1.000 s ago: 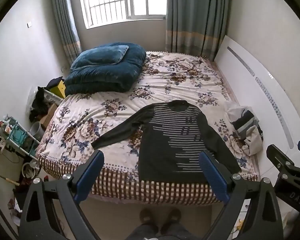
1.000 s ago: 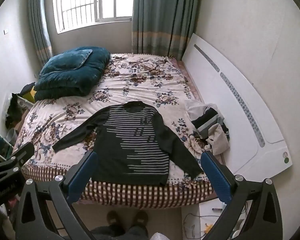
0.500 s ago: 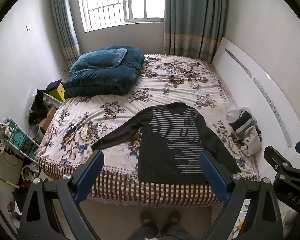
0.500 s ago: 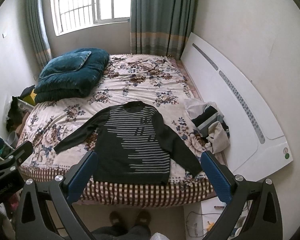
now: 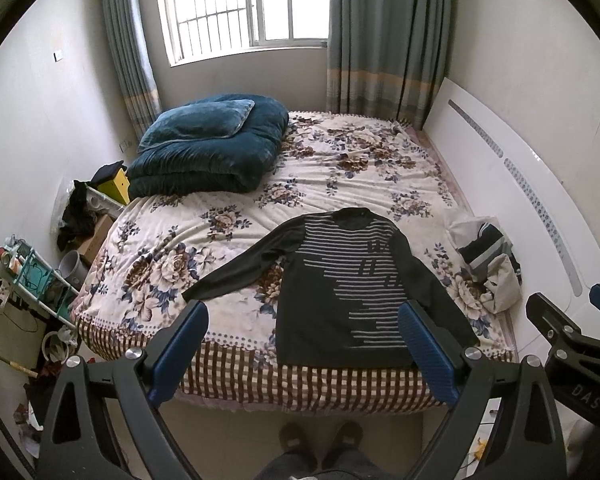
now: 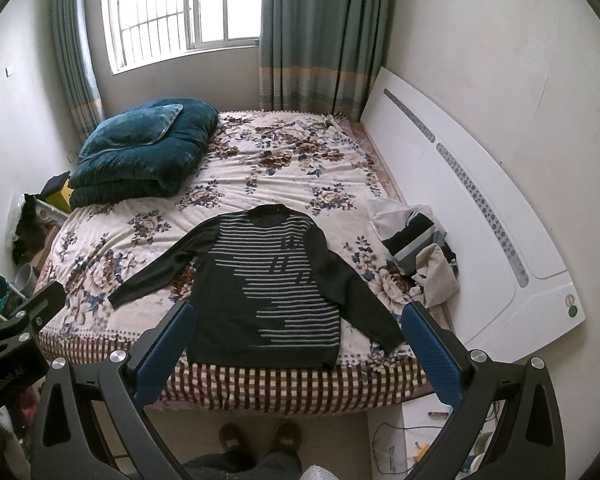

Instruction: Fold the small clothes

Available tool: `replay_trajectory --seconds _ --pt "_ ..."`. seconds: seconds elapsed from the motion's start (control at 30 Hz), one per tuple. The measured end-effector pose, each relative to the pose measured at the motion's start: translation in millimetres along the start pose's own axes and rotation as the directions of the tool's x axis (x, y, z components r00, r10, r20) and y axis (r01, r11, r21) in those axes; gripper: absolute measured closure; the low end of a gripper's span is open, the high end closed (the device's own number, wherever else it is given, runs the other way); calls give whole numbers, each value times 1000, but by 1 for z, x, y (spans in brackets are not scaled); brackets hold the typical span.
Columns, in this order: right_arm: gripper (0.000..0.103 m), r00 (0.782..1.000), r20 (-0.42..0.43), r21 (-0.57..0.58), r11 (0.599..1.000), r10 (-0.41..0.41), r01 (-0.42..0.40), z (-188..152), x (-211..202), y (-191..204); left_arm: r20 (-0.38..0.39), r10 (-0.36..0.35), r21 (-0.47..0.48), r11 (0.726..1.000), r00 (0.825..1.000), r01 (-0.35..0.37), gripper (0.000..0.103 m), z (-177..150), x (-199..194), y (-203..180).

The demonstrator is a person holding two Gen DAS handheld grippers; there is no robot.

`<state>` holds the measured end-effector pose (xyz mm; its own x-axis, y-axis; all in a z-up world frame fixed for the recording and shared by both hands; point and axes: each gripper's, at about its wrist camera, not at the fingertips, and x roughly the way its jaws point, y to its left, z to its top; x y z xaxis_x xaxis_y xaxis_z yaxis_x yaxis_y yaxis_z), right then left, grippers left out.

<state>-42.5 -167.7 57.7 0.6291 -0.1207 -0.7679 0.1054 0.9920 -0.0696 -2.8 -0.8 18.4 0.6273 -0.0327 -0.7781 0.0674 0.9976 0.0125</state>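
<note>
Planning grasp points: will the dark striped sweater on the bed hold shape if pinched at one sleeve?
Probably not. The striped sweater lies limp and flat, so it should drape. Likely light, a thin knit. It may drag on the textured floral bedspread instead of sliding.

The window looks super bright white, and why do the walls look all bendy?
In the left wrist view, daylight washes out the window panes, so nothing outside shows; the fisheye lens bows the walls and the white headboard. In the right wrist view, the same glare and bending appear, yet the striped sweater stays sharp.
</note>
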Motion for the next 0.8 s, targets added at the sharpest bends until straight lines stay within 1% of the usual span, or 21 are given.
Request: replay_trajectory --seconds 0.3,0.4,0.43,0.5,0.53,0.67,0.73,0.8 --pt "0 1000 3 2 1000 0 0 -3 0 -1 4 0 -2 1000 1000 0 6 0 -2 0" --pt "0 1000 5 2 1000 0 0 -4 1 -1 9 -4 1 1000 1000 4 6 5 -4 0" --pt "0 1000 6 5 1000 -2 2 5 -10 1 9 -5 1 1000 1000 5 6 7 -4 -1" --pt "0 1000 5 6 1000 0 0 3 -8 0 11 -5 3 1000 1000 5 6 9 -4 -1" --pt "0 1000 4 7 1000 -1 1 7 -13 2 9 -5 2 1000 1000 5 6 7 -4 0" --pt "0 1000 7 5 1000 -3 2 3 -9 1 10 -5 0 1000 1000 5 6 7 -4 -1" --pt "0 1000 5 8 1000 -3 3 8 -15 1 11 -3 1 1000 1000 3 6 5 -4 -1" --pt "0 1000 8 5 1000 -2 2 4 -10 -1 11 -5 0 1000 1000 5 6 5 -4 -1"
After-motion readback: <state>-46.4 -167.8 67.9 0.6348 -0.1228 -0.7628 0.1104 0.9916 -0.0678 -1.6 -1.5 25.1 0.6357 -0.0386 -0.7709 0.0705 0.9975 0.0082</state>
